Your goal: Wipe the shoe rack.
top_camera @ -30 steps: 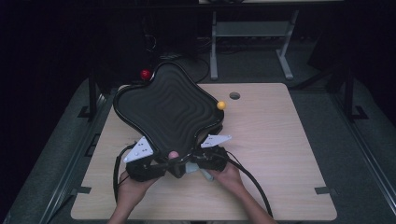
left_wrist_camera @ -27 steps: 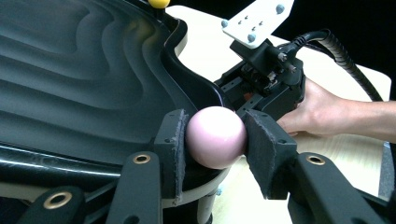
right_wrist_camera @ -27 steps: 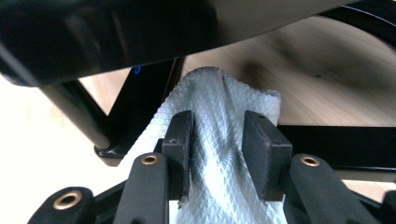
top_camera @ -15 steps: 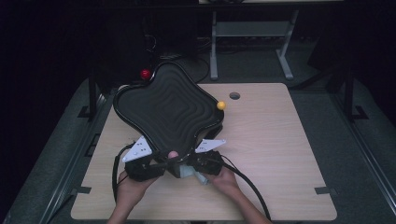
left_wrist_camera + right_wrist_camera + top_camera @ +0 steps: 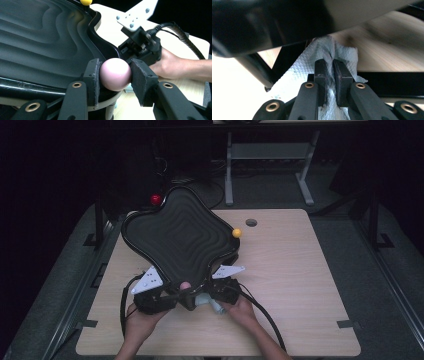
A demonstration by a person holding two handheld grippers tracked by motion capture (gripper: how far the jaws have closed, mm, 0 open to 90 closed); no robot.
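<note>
Fingers (image 5: 93, 75) clamping pink ball (image 5: 115, 74), tissue (image 5: 312, 65) pinched

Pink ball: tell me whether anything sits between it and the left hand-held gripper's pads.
Nothing visible does. The left hand-held gripper has both pads pressed directly against the pink ball, at the near rim of the black wavy tray.

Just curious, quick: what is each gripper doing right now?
Left gripper: shut on the pink ball.
Right gripper: shut on the paper towel.

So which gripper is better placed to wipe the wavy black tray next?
Probably the right gripper: its jaws are shut on the paper towel under the tray's near edge. The left gripper is occupied clamping the pink ball.
</note>
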